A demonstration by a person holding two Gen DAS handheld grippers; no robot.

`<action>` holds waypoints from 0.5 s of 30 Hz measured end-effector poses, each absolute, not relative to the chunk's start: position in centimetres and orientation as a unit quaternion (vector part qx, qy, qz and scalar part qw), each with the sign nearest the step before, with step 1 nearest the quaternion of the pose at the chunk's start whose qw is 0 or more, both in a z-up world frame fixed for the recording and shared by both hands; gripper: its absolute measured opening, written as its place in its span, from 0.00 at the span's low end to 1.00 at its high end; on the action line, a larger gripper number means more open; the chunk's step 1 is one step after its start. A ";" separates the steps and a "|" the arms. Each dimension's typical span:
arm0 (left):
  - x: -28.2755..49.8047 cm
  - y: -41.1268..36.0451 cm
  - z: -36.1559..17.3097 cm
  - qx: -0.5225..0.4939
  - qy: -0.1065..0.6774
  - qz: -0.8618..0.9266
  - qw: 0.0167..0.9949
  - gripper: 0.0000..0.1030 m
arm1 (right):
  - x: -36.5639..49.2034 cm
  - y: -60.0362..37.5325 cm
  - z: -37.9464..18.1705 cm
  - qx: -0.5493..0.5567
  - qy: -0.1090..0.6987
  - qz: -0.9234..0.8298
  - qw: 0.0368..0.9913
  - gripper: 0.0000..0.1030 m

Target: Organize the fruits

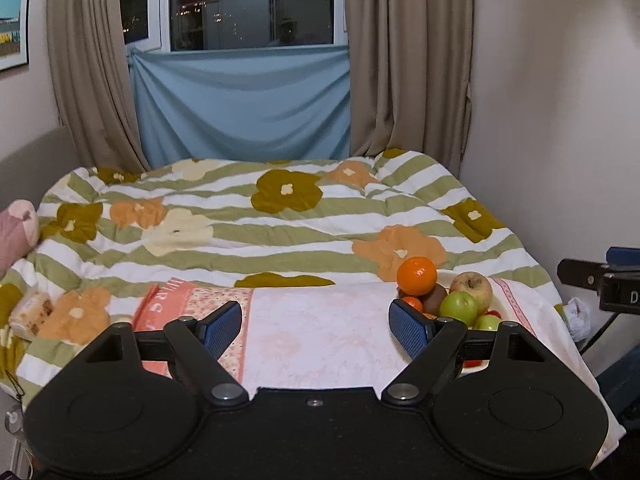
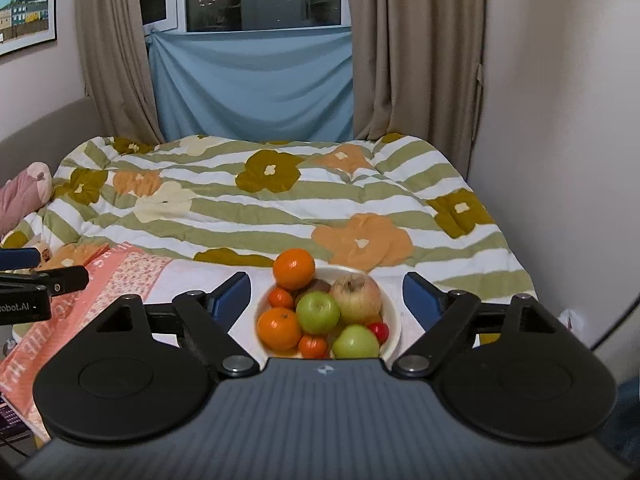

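Nearest, the right tool (image 2: pixel 326 300) is held with its blue ribbed pads spread wide and empty, one on each side of a white bowl (image 2: pixel 394 320). The left tool (image 1: pixel 316 326) is likewise spread wide and empty, over a pale floral cloth (image 1: pixel 320 332) laid on the bed, with the bowl just to its right.

All the fruit in view is heaped in the bowl: smooth green apples (image 2: pixel 318 312), a duller yellow-pink apple (image 2: pixel 356 296), glossy, dimpled oranges (image 2: pixel 279 328), one orange (image 2: pixel 294 268) perched on the far rim, and a small red fruit (image 2: pixel 379 330).

This heap would fit fruit already gathered, or fruit waiting to be sorted out. Round, slick skins are judged likely to roll, so any grasp should be centred and gentle.

Beyond, a quilted floral duvet (image 2: pixel 280 208) is spread.
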State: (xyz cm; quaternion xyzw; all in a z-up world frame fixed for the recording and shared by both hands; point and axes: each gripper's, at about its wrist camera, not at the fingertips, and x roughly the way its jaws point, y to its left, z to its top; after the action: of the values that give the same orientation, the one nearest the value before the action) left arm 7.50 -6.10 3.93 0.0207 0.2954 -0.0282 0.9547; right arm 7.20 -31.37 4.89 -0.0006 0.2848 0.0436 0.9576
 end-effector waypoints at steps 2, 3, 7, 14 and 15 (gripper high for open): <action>6.3 -6.0 4.2 0.020 0.292 -0.028 0.956 0.90 | 5.5 -31.0 4.9 -0.003 0.284 0.038 0.958 1.00; 5.5 -6.0 4.2 0.019 0.288 -0.027 0.957 0.95 | 4.7 -30.9 4.9 -0.004 0.284 0.036 0.958 1.00; 3.2 -6.1 4.1 0.022 0.275 -0.019 0.961 1.00 | 2.2 -30.2 4.4 -0.011 0.287 0.027 0.957 1.00; 0.8 -5.9 3.4 0.022 0.282 -0.007 0.959 1.00 | -0.4 -29.8 4.2 -0.006 0.288 0.032 0.957 1.00; 0.5 -6.0 3.4 0.025 0.282 -0.005 0.959 1.00 | -0.7 -29.7 4.3 -0.006 0.287 0.032 0.957 1.00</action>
State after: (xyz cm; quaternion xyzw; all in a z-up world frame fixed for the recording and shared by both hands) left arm 0.54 -5.99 3.40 0.0246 0.2818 -0.0055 0.9592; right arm -0.70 -29.71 4.25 -0.0063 0.2873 0.0320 0.9573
